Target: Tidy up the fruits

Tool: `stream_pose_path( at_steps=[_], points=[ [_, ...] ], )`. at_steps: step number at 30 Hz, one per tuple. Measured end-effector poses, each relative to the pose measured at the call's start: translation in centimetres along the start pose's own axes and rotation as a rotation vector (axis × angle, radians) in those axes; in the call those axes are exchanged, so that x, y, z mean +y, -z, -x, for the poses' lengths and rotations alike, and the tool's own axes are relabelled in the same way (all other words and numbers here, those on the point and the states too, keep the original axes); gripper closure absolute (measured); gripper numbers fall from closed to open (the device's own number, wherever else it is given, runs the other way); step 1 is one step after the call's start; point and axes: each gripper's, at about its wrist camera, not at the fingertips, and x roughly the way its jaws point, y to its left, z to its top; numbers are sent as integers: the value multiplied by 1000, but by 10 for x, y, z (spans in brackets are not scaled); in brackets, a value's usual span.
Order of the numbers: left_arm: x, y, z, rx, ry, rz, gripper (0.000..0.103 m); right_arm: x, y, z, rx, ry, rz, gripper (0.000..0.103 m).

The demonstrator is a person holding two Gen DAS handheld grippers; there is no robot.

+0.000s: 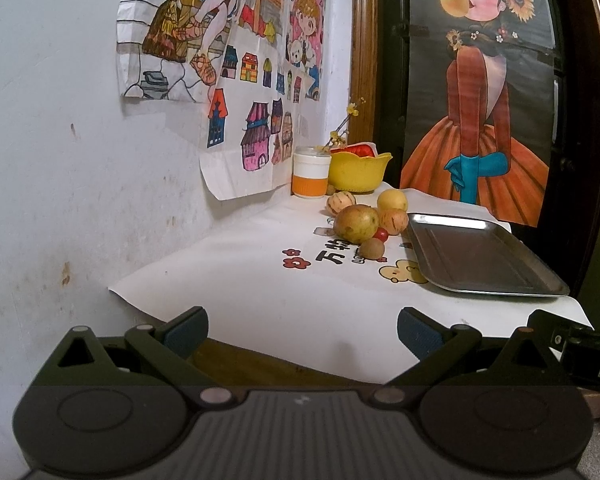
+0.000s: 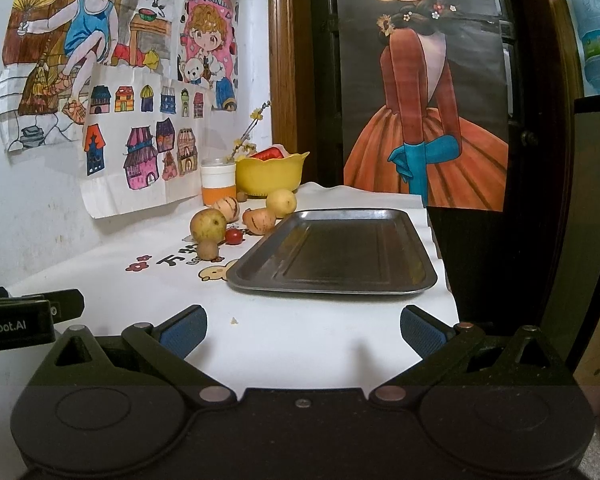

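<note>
Six fruits cluster on the white printed tablecloth (image 2: 300, 332), left of the rectangular dark metal tray (image 2: 336, 254): one large yellow-green pear (image 2: 208, 224), one round yellow fruit (image 2: 281, 202), two striped orange-cream melons (image 2: 228, 208) (one behind the pear), one small red tomato (image 2: 233, 236), one small brown kiwi-like fruit (image 2: 207, 249). The tray's long axis runs away from the cameras. The left gripper (image 1: 302, 332) and right gripper (image 2: 303, 330) both gape, holding nothing.
</note>
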Motion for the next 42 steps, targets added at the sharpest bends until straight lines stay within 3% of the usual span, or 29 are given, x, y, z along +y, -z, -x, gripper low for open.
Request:
stream_pose_path(
  at_steps=[17, 25, 31, 42],
  points=[
    [-2, 3, -5, 33, -4, 1, 0, -2, 9, -7, 31, -5, -4, 1],
    [0, 2, -15, 93, 1, 15, 0, -3, 9, -14, 78, -12, -3, 0],
    [9, -3, -27, 148, 3, 63, 0, -6, 5, -24, 116, -65, -36, 0],
    [20, -11, -44, 204, -13, 43, 0, -3, -4, -44, 134, -89, 8, 0]
  ],
)
